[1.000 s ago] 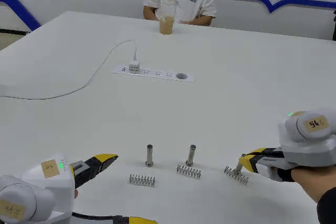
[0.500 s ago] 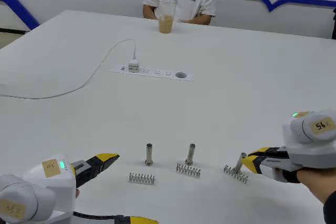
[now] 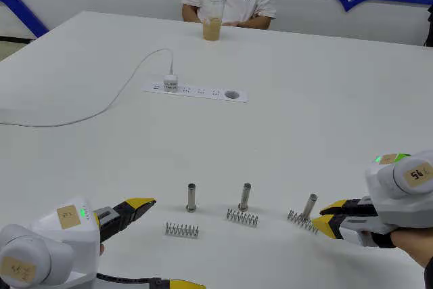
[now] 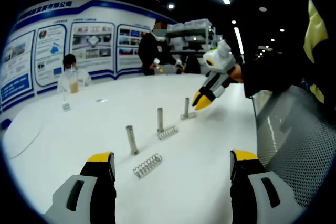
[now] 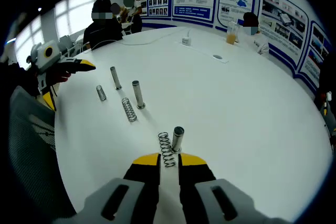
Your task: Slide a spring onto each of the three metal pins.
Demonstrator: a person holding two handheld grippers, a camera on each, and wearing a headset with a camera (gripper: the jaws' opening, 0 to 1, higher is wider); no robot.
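Note:
Three metal pins stand in a row on the white table: left pin (image 3: 191,197), middle pin (image 3: 245,196), right pin (image 3: 310,205). A spring lies in front of each: left spring (image 3: 182,230), middle spring (image 3: 242,218), right spring (image 3: 298,220). My right gripper (image 3: 328,214) is just right of the right pin, its jaws a narrow gap apart and holding nothing. In the right gripper view the right spring (image 5: 166,149) ends at the gripper (image 5: 168,162) tips, beside the pin (image 5: 177,138). My left gripper (image 3: 162,243) stands wide open, near-left of the left spring (image 4: 147,164).
A white power strip (image 3: 195,91) with a plugged cable (image 3: 115,103) lies mid-table. A person sits at the far edge behind a cup of brown drink (image 3: 212,15). Bare table (image 3: 325,120) spreads around the pins.
My right gripper has drawn back to the right, away from the right pin, which now stands free. The left gripper has hardly moved.

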